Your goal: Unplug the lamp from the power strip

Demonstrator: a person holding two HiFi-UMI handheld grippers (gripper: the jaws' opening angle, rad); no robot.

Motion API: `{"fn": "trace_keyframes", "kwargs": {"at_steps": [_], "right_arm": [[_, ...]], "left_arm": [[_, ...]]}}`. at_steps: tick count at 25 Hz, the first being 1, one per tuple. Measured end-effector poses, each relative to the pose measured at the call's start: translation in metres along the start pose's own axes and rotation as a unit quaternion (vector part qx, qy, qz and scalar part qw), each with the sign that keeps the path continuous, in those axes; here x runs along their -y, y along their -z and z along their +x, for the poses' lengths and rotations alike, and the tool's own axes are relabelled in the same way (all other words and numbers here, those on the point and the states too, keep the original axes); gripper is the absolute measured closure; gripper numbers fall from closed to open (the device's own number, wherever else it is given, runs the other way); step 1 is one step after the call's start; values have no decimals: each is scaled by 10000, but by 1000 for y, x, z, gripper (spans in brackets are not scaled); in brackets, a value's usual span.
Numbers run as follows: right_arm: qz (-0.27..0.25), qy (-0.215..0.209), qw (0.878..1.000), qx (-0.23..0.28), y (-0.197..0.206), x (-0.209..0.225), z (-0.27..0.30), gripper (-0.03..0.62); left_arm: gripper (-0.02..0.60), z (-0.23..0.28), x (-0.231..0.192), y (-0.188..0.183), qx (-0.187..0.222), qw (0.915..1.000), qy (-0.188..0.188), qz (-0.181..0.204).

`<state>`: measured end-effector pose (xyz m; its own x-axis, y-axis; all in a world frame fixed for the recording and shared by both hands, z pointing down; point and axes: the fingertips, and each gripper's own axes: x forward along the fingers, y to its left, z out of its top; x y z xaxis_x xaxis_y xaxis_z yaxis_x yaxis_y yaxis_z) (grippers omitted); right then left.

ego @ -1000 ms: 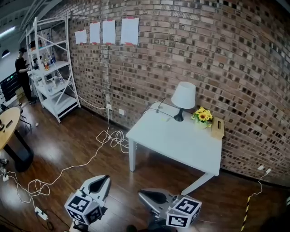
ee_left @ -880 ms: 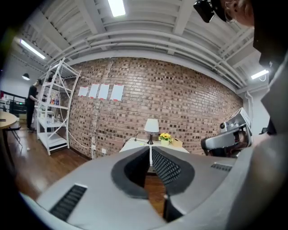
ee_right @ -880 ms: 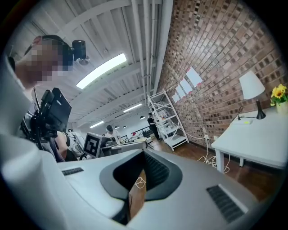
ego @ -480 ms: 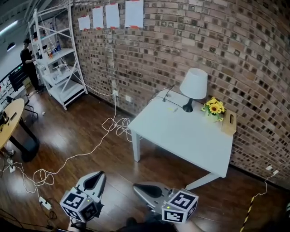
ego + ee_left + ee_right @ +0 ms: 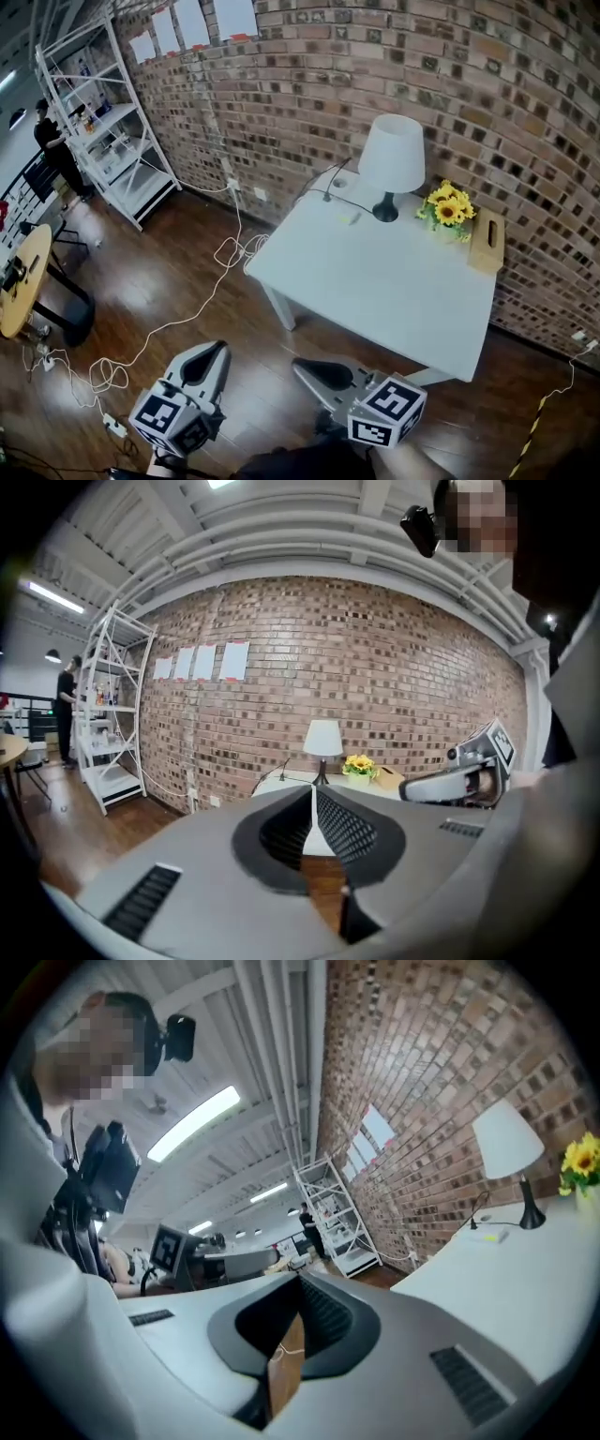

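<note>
We hold both grippers low over the wooden floor [image 5: 159, 253], short of the white table [image 5: 375, 291]. The left gripper [image 5: 212, 354] has its jaws drawn together to a thin slit with nothing between them. The right gripper [image 5: 307, 369], just beside it, is closed the same way and empty, with only a sliver of floor showing through.

The lamp [image 5: 391, 157], a white shade on a dark stem, stands well ahead of both pairs of jaws, on the table's far side by the brick wall [image 5: 375, 66]. From the left jaws it sits almost straight beyond the slit; from the right jaws it lies up and off to the right. A thin dark cord [image 5: 323, 193] leaves its base toward the table's back corner, and we cannot tell where it ends.

What looks like a white power strip [image 5: 114, 427] lies on the floor to the left of the left jaws, near them, with a white cable [image 5: 202, 302] looping away toward the wall. Sunflowers [image 5: 448, 208] and a wooden box [image 5: 487, 242] stand to the right of the lamp.
</note>
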<state>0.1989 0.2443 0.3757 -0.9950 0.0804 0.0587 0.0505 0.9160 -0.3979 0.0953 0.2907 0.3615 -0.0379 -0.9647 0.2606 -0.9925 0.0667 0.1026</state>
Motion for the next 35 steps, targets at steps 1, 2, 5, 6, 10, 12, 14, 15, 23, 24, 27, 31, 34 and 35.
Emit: {"fn": "trace_keyframes", "kwargs": {"at_steps": [1,2,5,6,10,12,14,15,23,24,27,31,34,35], "right_arm": [[124,-26,9998,148,-8,11,-2,606],[120,-27,9998,183,-12,19,-3,606],[-318,9,9994,-165,-10,33,-4,606],[-377,-37,9990,-227,-9,35,-3,606],[-342,-287,9990,-54,-22,36,5,606],[-394,-291,9988,-13,-28,38,9,606],[-461,-256,9986,-4,-33,41,13,606],[-512,-242,9984,-15,-36,42,15,606],[-720,-331,9966,-244,-49,52,63,606],[-740,-318,9963,-288,-50,54,73,606],[-827,-354,9954,-316,-60,53,109,606],[-1032,-376,9930,-429,-73,52,154,606],[-1050,-278,9931,-440,-82,59,182,606],[-1045,-250,9932,-449,-82,60,190,606]], "left_arm": [[560,8,0,0,-75,10000,-55,34],[561,16,0,1,-166,9998,-101,66],[560,32,4,0,-220,9997,-83,28],[560,36,6,-3,-154,9999,-60,-29],[558,48,-1,-14,-39,9999,-132,54],[558,55,-6,-17,-126,9992,-202,306],[558,61,-8,-23,-118,9988,-134,460],[558,64,-10,-27,-77,9987,-94,497],[558,90,-65,-44,84,9984,181,520],[558,93,-74,-46,106,9985,223,484],[558,98,-112,-57,241,9984,295,407],[558,102,-176,-72,502,9970,222,540],[558,106,-202,-83,516,9972,261,468],[558,107,-208,-85,481,9976,288,394]]}}
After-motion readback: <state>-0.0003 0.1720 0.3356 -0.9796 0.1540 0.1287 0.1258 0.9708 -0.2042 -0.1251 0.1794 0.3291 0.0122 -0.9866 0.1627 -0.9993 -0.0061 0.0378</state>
